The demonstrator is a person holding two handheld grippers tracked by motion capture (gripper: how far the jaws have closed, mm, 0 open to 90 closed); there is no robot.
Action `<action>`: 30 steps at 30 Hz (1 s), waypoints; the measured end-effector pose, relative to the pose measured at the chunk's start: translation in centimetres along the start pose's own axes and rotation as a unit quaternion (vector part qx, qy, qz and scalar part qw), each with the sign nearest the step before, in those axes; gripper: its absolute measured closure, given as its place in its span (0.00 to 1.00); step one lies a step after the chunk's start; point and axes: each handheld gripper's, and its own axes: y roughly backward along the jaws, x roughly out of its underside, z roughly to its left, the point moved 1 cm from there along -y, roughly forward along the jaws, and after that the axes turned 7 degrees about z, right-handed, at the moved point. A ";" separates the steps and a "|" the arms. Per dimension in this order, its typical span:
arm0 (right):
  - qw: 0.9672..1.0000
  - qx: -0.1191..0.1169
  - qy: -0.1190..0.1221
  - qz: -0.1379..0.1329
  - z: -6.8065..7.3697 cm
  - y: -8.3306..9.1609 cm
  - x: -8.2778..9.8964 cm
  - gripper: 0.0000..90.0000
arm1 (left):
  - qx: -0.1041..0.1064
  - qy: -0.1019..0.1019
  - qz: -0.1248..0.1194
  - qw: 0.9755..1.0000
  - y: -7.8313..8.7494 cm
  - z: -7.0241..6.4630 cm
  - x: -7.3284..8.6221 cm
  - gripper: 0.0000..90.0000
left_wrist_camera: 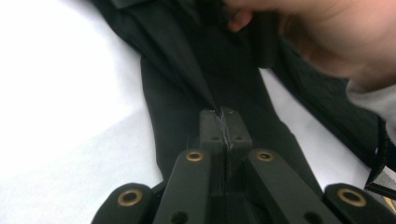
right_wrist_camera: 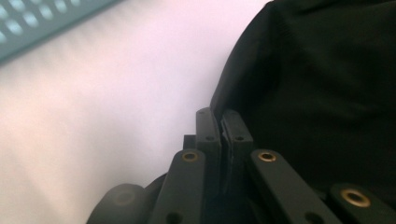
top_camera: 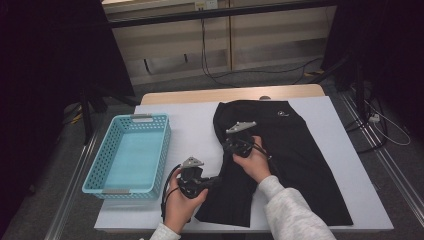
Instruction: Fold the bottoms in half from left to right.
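Observation:
A black garment (top_camera: 295,150) lies spread over the white-covered table (top_camera: 190,115), its lower legs toward the near edge. My left gripper (top_camera: 216,179) sits at the garment's near left edge. In the left gripper view its jaws (left_wrist_camera: 224,119) are shut on a raised fold of the black cloth (left_wrist_camera: 187,70). My right gripper (top_camera: 226,146) is farther up the same left edge, held by the person's right hand (left_wrist_camera: 327,37). In the right gripper view its jaws (right_wrist_camera: 219,119) are pressed together on the rim of the black cloth (right_wrist_camera: 317,84).
A light blue perforated basket (top_camera: 165,145) stands empty at the table's left side, and its rim (right_wrist_camera: 42,23) shows blurred in the right gripper view. Bare white cover lies between the basket and the garment. Beyond the table are cables and a dark stand on the floor.

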 end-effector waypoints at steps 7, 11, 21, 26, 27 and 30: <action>0.999 0.027 0.015 -0.022 -1.6 5.4 1.1 0.98 | 0.013 -0.013 -0.003 1.000 -0.2 -1.1 -0.2 1.00; 0.999 0.048 0.015 -0.005 -2.8 6.9 3.2 0.99 | 0.021 -0.011 0.007 1.000 -1.1 -1.5 0.0 1.00; 0.998 0.053 -0.009 0.012 -4.8 5.8 5.5 0.93 | 0.030 -0.019 0.032 0.999 -2.4 -1.9 0.3 1.00; 0.998 0.057 -0.004 0.003 -4.2 4.7 4.2 0.79 | 0.031 -0.020 0.032 0.999 -2.4 -1.8 0.4 1.00; 0.998 0.060 -0.005 -0.002 -4.1 4.5 3.8 0.76 | 0.032 -0.018 0.032 0.999 -2.4 -1.9 0.4 1.00; 0.998 0.059 -0.009 -0.008 -3.8 3.6 2.7 0.65 | 0.034 -0.019 0.035 0.999 -2.5 -1.8 0.5 0.99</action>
